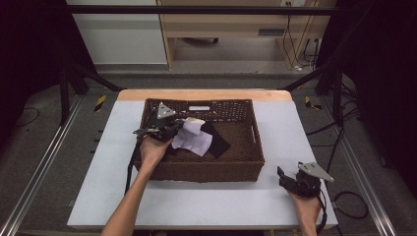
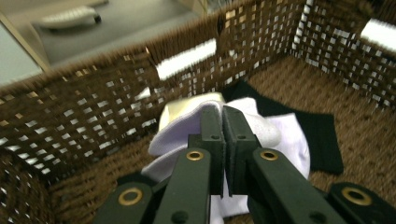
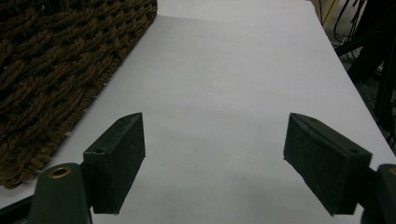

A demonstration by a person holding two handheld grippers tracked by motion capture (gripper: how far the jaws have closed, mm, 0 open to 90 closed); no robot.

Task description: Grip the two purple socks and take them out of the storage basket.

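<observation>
White tabletop (image 1: 206, 204) fills the lower middle of the high view, with grey floor and a wooden desk behind it at the top. Just left of centre sits a brown wicker basket (image 1: 206, 172), and my left gripper (image 1: 173, 129) reaches into its upper left part, pinching a pale lilac cloth (image 1: 193, 139) that drapes toward frame centre over a black cloth (image 1: 219, 140). My right gripper (image 1: 291, 181) rests at lower right on the bare table, well apart from the basket.

Looking along my left gripper (image 2: 223, 114), the jaws stand pressed together at frame centre with a fold of the lilac cloth (image 2: 280, 135) clamped between them. A cream piece (image 2: 180, 109) peeks out behind, near the woven wall, and the black cloth (image 2: 324, 140) lies at right on the basket floor. As I see it, the step is lifting this cloth out: I should keep the pinch firm, rise straight until the hanging end clears the rim, and watch that the black cloth does not drag along.

From my right gripper (image 3: 212, 140) the jaws gape wide with nothing between them, only tabletop, and the basket wall (image 3: 60, 70) at upper left. It could be brought closer to take the cloth's free end.
</observation>
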